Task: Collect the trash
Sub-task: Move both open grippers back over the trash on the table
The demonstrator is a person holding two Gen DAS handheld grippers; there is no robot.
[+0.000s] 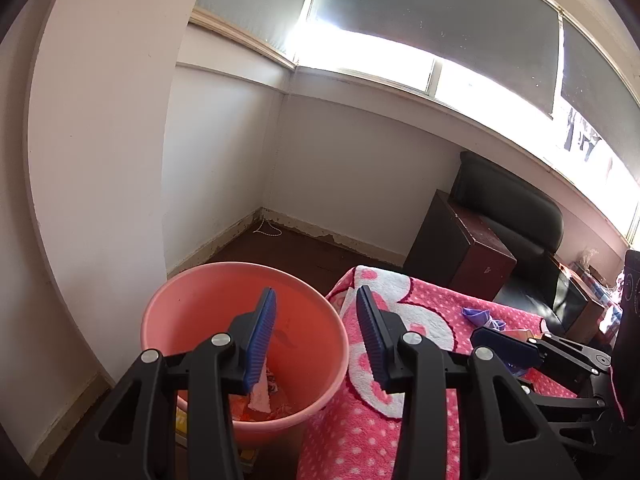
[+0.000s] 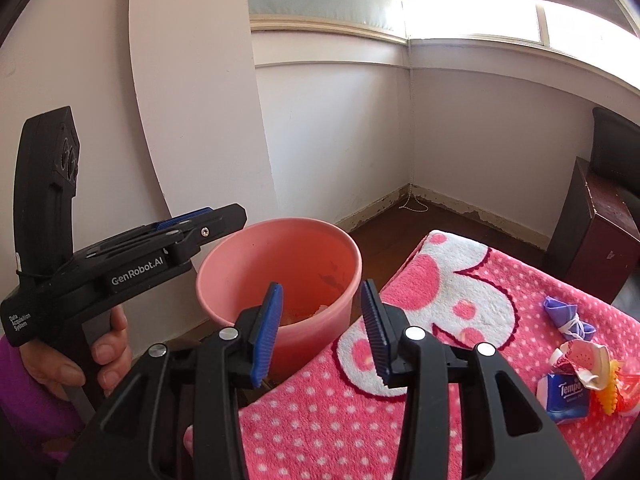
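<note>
bucket (image 2: 280,276) bottom hidden behind right gripper (image 2: 320,328); orange wrapper (image 2: 628,394) at blanket's (image 2: 340,420) right edge cut by frame.

Daylight floods in through the window (image 1: 404,64) at the far right, blown out to pure white glare there (no detail survives). Walls (image 2: 340,132) are evenly lit and shadows soft. Fisheye distortion bends straight lines, corners vignette black, focus sharp.

A lived-in room of a home was indicated: a pink fleece blanket (image 2: 460,320), a black leather sofa (image 1: 516,204), a dark wooden cabinet (image 1: 460,240) and a wide window (image 1: 400,64) were seen.
</note>
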